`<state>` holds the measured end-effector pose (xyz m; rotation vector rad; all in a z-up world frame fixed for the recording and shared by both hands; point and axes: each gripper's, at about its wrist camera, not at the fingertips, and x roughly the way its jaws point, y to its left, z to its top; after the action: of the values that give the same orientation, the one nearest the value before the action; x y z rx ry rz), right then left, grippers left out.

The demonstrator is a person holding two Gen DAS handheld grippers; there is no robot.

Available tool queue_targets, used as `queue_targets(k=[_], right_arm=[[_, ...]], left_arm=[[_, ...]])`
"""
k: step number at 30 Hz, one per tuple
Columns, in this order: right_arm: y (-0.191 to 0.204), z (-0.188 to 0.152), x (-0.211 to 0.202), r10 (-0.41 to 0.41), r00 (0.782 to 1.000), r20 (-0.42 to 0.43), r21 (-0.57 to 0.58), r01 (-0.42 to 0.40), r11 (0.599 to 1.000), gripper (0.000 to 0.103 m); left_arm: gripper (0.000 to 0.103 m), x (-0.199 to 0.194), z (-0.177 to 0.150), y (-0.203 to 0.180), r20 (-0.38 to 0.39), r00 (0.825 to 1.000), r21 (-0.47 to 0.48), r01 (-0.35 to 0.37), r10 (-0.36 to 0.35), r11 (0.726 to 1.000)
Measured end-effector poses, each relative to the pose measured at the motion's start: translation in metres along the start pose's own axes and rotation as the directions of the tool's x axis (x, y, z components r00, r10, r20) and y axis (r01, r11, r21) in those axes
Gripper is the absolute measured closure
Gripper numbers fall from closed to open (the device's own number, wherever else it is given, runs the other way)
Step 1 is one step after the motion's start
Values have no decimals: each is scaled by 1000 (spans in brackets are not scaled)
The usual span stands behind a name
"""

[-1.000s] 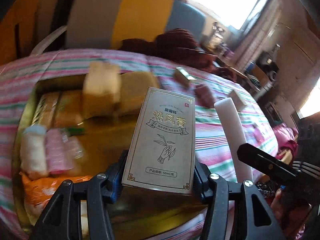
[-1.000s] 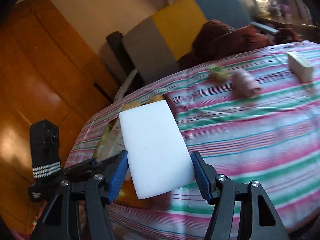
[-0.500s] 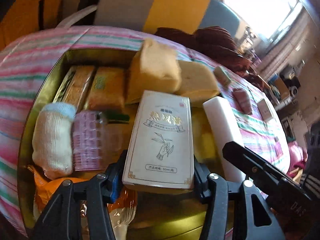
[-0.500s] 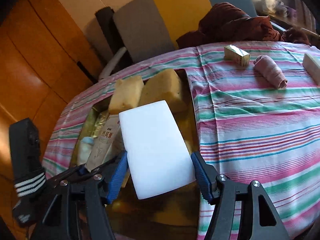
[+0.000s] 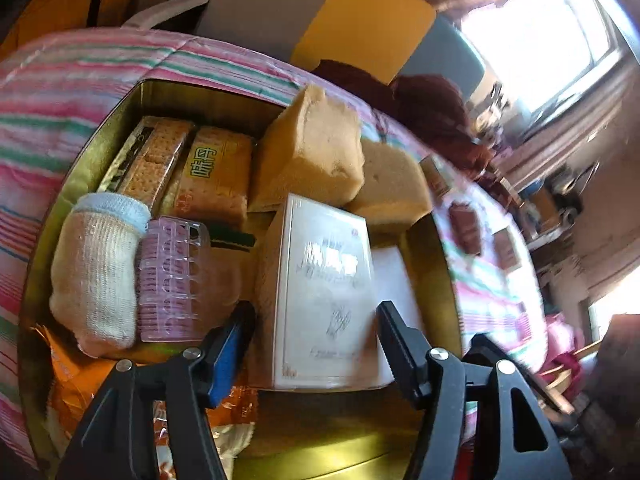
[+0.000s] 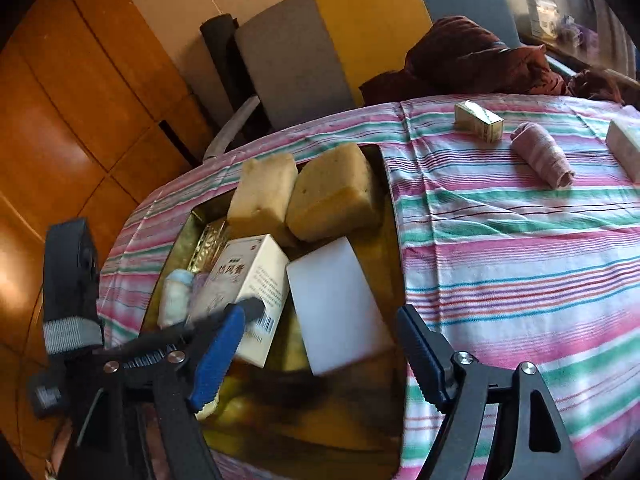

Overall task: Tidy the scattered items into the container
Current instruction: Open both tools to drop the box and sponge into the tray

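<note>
A gold tin [image 5: 80, 168] on the striped cloth holds several items. A cream box with a hand drawing [image 5: 324, 292] lies in the tin between the fingers of my left gripper [image 5: 314, 312]. Its jaws are opening, with a gap on each side of the box. Beside it rests a white foam block [image 6: 336, 304], loose between the fingers of my right gripper [image 6: 322, 312], whose jaws are also opening. Both pairs of pads stand clear of their items. The cream box [image 6: 248, 280] and the tin's wall [image 6: 176, 248] also show in the right wrist view.
Inside the tin are two yellow sponges [image 5: 312, 152] [image 5: 392, 188], biscuit packs [image 5: 216, 176], a rolled sock [image 5: 96, 268] and a pink plastic pack [image 5: 172, 276]. On the cloth lie a small gold box [image 6: 478, 120], a rolled pink cloth [image 6: 542, 154] and a cream box [image 6: 626, 152]. A chair [image 6: 320, 40] stands behind.
Both grippers moved over the tin and lowered. Their jaws widened, and the cream box and the white foam block dropped out of the grips into the tin.
</note>
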<state>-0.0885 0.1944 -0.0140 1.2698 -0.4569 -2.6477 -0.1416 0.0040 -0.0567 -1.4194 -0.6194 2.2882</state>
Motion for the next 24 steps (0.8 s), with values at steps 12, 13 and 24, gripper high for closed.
queue_targets(k=[12, 13, 24], right_arm=[[27, -17, 18, 23, 995, -100, -139, -37, 990, 49], [30, -18, 22, 21, 993, -113, -148, -38, 988, 49], [35, -12, 42, 34, 993, -111, -160, -52, 986, 49]], left_arm=[[39, -12, 10, 8, 73, 997, -54, 7, -3, 999], [39, -12, 10, 8, 76, 997, -55, 10, -6, 998], [39, -27, 13, 4, 119, 993, -34, 15, -11, 999]])
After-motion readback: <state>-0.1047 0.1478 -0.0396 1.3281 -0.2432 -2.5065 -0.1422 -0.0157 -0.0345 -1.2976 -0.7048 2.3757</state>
